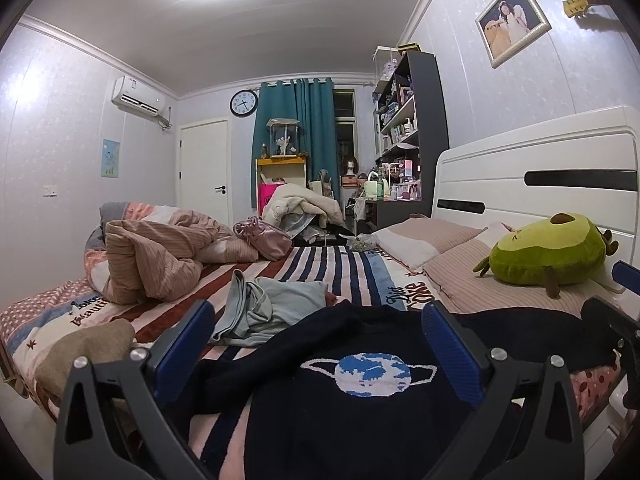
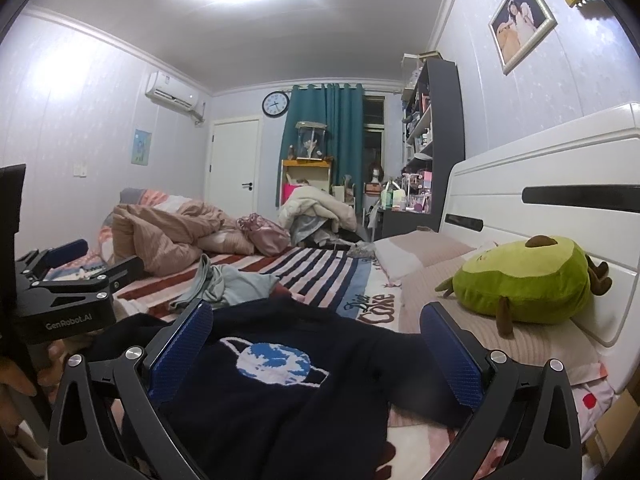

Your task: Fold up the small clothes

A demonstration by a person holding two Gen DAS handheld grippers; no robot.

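A dark navy sweater with a blue planet design lies spread on the striped bed sheet, right in front of both grippers. My left gripper is open, its blue pads above the sweater's near part. My right gripper is open too, over the same sweater. The left gripper's body also shows at the left edge of the right wrist view. A crumpled light blue garment lies just beyond the sweater; it also shows in the right wrist view.
A rumpled pink quilt and a pink bag lie at the bed's far left. Pillows and a green avocado plush sit by the white headboard on the right. A beige cloth lies near left.
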